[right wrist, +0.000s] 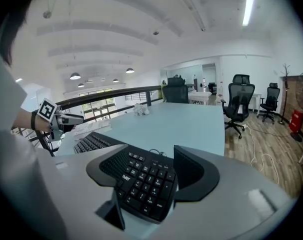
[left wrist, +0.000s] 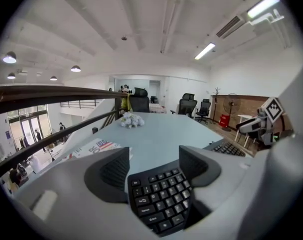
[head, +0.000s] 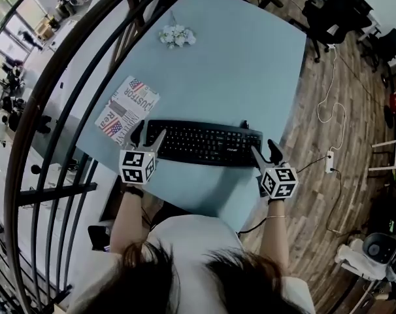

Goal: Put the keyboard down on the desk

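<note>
The keyboard (head: 201,142) is held by its two ends at the near part of the pale blue desk (head: 237,64): the left tongs (head: 149,131) are closed on one end, the right tongs (head: 263,150) on the other. Whether it is set on the surface cannot be told. Just ahead of the left tongs a printed booklet (head: 127,108) is laid; far ahead, a white posy (head: 177,36). Outside the left tongs a dark railing (head: 74,64) is seen; outside the right tongs, wooden floor (head: 361,97) and black office chairs (head: 325,12)
</note>
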### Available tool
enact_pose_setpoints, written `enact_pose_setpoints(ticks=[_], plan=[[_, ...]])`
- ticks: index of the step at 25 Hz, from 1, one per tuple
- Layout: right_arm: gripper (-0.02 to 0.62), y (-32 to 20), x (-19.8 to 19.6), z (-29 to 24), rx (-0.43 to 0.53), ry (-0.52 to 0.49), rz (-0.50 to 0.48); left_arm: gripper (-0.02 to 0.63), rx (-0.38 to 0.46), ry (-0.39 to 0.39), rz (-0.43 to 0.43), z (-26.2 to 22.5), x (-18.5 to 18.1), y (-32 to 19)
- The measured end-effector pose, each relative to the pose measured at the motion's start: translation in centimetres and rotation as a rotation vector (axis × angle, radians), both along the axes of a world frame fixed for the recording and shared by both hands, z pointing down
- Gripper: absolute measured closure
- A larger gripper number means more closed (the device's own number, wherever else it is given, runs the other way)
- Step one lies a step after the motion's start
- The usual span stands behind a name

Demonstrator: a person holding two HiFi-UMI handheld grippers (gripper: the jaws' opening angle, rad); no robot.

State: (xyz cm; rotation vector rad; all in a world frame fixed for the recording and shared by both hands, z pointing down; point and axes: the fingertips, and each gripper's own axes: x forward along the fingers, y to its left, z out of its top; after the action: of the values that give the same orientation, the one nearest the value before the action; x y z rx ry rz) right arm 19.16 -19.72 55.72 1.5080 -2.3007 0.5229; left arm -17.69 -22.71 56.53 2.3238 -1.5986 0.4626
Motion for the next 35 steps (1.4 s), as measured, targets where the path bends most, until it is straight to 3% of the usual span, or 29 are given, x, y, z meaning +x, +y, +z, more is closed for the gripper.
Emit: enact_pose_setpoints(ticks=[11,21,28,32,35], plan=[[0.325,0.6,-3.9,-8.8,0.208,-0.062,-0.047,0.276,0.145,0.053,0.124,-7.9,5.2,0.8],[0.473,4.0,-4.3,-15.3,0.368,-0.063,-0.026,0.380,0.224,0.131,0.229,-13.7,8.0,4.0],[0.541,5.6,-2.6,-16.6,0.395,-0.134,0.057,0.491,0.216,0.211,0.251,-15.1,8.0,5.5],[0.594,6.1,-2.8,-16.2,0.394,-0.117,0.058,0.549,0.217,0.205,0.242,-15.1,7.8,6.0],[0.594,6.4,-3.9,-16.2,0.385,-0.089,0.035,0.549,0.229,0.199,0.228,-15.4,7.9,6.0]])
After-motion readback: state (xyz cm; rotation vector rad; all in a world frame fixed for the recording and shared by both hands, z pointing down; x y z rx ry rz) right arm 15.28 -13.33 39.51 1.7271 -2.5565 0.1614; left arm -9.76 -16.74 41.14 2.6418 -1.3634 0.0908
